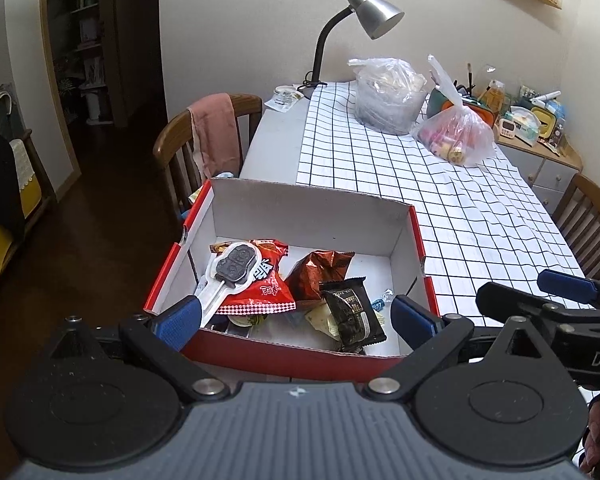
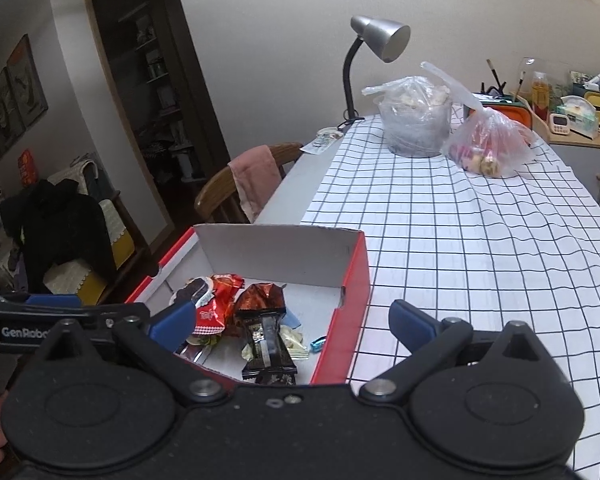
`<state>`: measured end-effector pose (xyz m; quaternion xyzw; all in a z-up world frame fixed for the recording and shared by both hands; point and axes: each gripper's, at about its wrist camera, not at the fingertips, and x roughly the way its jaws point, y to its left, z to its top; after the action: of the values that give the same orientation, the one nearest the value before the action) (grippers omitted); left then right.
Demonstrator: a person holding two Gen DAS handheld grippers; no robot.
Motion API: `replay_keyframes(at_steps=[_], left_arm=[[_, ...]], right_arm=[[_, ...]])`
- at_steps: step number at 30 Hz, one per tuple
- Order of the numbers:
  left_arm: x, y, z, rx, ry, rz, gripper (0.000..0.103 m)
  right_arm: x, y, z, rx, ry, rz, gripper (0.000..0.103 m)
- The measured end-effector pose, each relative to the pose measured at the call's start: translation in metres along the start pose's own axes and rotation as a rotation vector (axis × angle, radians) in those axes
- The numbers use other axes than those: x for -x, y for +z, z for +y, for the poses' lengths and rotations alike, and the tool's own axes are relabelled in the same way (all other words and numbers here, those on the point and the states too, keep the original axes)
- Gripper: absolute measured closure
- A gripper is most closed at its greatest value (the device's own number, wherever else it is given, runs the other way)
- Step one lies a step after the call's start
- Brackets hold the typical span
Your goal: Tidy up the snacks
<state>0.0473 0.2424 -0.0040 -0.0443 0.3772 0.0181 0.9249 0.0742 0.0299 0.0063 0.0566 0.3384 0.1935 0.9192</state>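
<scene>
Item 1, far left: a wooden chair [image 1: 204, 136] is standing at the table's left edge, with a pink cloth [image 1: 214, 132] hanging over its backrest.

Item 2: the left gripper [image 1: 296, 320] is hovering over the near wall of the box, its blue-padded fingers [image 1: 180, 322] spread wide with nothing between them.

Item 3: a red cardboard box [image 1: 416, 236] with a white interior is sitting at the near left corner of the table, open at the top. The snacks are lying inside it, crowded toward the near wall:
- a cookie lollipop in a clear wrapper [image 1: 236, 270], lying at the left, on top of the red packet;
- a red snack packet [image 1: 266, 292], resting beneath and right of the lollipop;
- a crinkled copper-red foil packet [image 1: 320, 276], lying just right of the red one;
- a black wrapped bar [image 1: 354, 314], lying in front of the foil packet, nearest the gripper;
- a small blue wrapped candy [image 1: 379, 304], sitting just right of the black bar.

Item 4: the right gripper [image 2: 292, 322] is hanging over the box's near right corner, jaws parted and unloaded; its tip is also showing at the right edge of the left wrist view.

Item 5: a white tablecloth with a black grid [image 1: 440, 192] is covering most of the table.

Item 6, far end: a silver desk lamp [image 1: 374, 14] is standing by the wall, with a clear bag over a tub [image 1: 390, 96] beside it, and a tied bag of assorted snacks [image 1: 456, 136] just right of that.
</scene>
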Motion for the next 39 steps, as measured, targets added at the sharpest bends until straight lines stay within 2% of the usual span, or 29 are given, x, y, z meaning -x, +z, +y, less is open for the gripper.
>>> replay_keyframes(at_steps=[39], left_arm=[[0.002,-0.0051,0.0038,-0.015,-0.015,0.006,0.002]], right_arm=[[-0.0061,-0.0034,0.0063,-0.002,-0.01,0.034,0.0]])
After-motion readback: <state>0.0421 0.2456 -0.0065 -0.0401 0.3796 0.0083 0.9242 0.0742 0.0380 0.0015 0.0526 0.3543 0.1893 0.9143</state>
